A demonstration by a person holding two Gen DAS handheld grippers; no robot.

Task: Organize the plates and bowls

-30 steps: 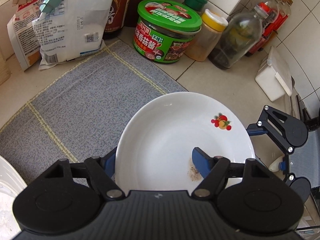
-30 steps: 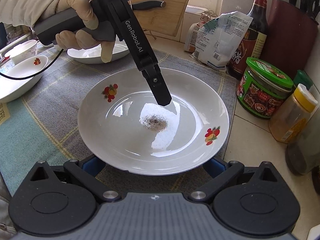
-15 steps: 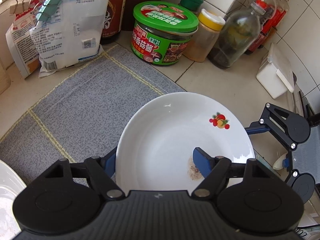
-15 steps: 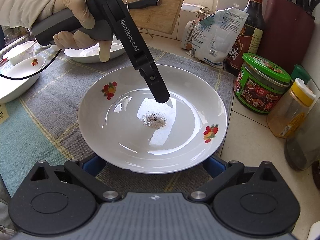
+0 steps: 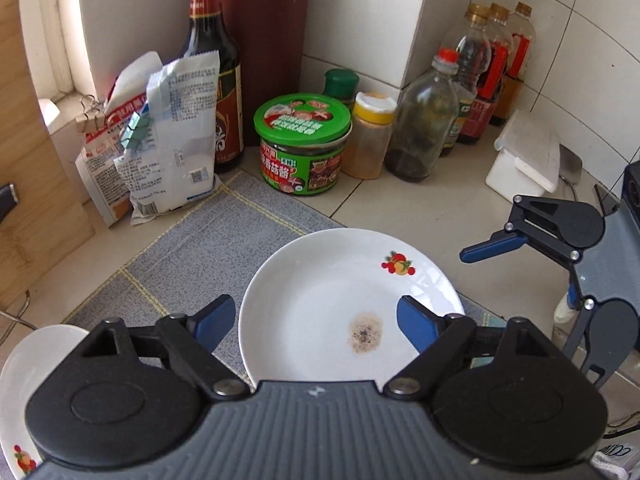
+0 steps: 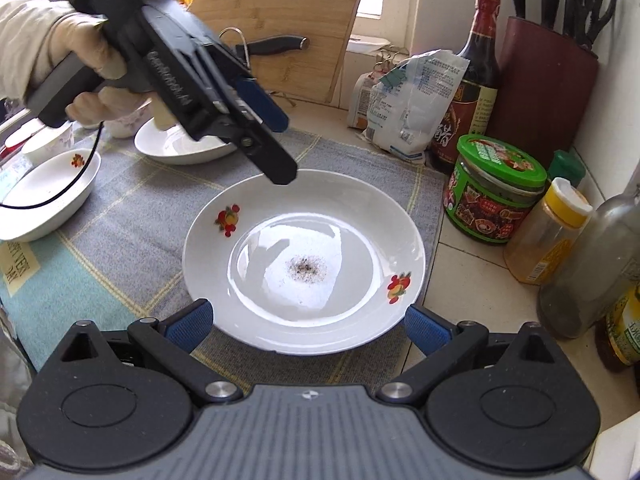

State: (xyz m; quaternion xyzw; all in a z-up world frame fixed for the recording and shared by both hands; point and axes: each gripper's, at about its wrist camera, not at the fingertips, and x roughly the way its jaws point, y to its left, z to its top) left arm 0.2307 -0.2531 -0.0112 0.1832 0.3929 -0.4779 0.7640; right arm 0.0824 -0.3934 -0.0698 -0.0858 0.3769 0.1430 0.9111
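Only rightward, gloved hand [image 6: 86, 56], second plate [image 6: 52, 192]

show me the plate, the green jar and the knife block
plate [image 6: 360, 208]: right wrist view, bare far rim
green jar [image 5: 303, 118]: left wrist view, middle of its lid
knife block [image 6: 548, 92]: right wrist view, dark red front face

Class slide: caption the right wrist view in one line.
Left hand-held gripper, jaws opening, above a speckled white plate on a grey mat.
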